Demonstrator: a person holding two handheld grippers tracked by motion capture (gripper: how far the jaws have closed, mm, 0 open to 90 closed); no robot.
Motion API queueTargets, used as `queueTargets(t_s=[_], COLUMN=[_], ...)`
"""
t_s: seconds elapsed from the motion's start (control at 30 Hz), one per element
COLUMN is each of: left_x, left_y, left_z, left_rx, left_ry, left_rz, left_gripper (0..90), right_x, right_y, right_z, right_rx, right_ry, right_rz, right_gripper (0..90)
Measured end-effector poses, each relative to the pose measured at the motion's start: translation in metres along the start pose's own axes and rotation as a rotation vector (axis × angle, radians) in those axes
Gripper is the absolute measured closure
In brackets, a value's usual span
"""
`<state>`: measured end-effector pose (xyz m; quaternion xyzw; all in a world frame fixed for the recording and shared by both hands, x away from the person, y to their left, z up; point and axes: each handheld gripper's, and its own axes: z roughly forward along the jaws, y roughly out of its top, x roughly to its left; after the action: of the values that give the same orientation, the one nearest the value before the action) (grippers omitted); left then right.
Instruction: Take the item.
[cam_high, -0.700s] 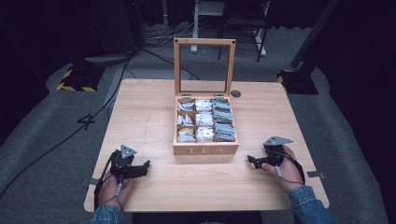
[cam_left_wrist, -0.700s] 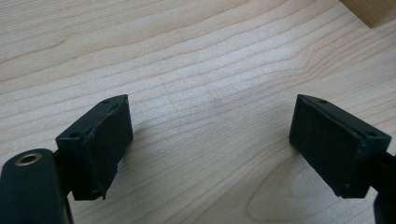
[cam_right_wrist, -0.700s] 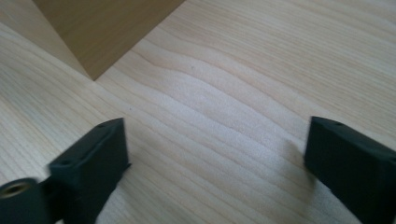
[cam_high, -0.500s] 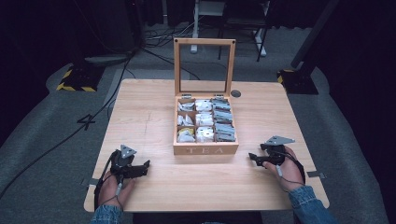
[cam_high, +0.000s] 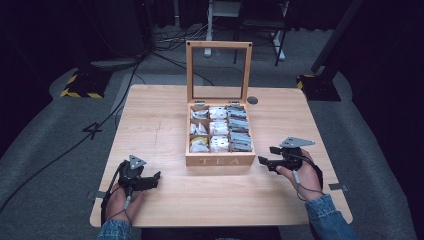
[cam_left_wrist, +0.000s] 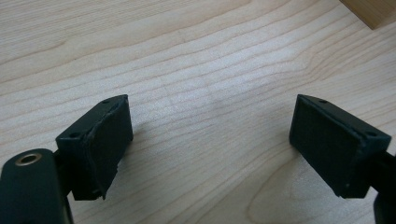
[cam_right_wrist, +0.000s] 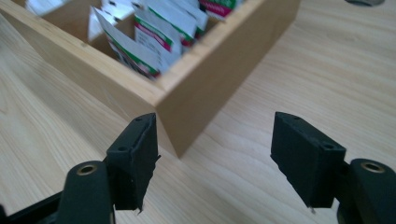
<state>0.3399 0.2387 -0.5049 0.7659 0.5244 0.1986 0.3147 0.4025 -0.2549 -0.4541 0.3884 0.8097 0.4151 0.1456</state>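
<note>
A wooden tea box (cam_high: 219, 161) marked TEA stands mid-table, its glass-paned lid (cam_high: 218, 70) propped upright. Several tea bags (cam_high: 220, 130) fill its compartments. My right gripper (cam_high: 265, 156) hovers just right of the box's front right corner, open with nothing in it. In the right gripper view that box corner (cam_right_wrist: 196, 107) sits just ahead of the open right gripper (cam_right_wrist: 215, 121), with tea bags (cam_right_wrist: 149, 42) standing inside. My left gripper (cam_high: 154, 181) rests near the table's front left, open. In the left gripper view, the left gripper (cam_left_wrist: 212, 107) holds nothing over bare wood, with a corner of the box (cam_left_wrist: 369, 11) at the top right.
The wooden table (cam_high: 160, 120) has a round cable hole (cam_high: 252, 100) behind the box on the right. Dark floor, cables and stands surround the table.
My right gripper has moved slightly forward and left, closer to the box's front right corner. The left gripper has stayed put.
</note>
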Motion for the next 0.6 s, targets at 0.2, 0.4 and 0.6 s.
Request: queueTargets(t_s=[0.2,0.4,0.6], left_x=[0.0,0.0,-0.001], left_y=[-0.001,-0.001,-0.001], left_z=[-0.001,-0.001,-0.001], left_rx=[0.002,0.0,0.001], left_ry=[0.001,0.001,-0.001], left_rz=[-0.001,-0.001,-0.004], left_gripper=[13.7,13.7,13.7], right_x=[0.009,0.013,0.015], right_y=[0.018,0.032,0.04], right_z=[0.0,-0.004,-0.007], right_rx=[-0.054,-0.12,-0.189], right_ry=[0.015,0.018,0.01], right_rz=[-0.014,-0.018,-0.03], right_gripper=[33.6,33.6,33.6])
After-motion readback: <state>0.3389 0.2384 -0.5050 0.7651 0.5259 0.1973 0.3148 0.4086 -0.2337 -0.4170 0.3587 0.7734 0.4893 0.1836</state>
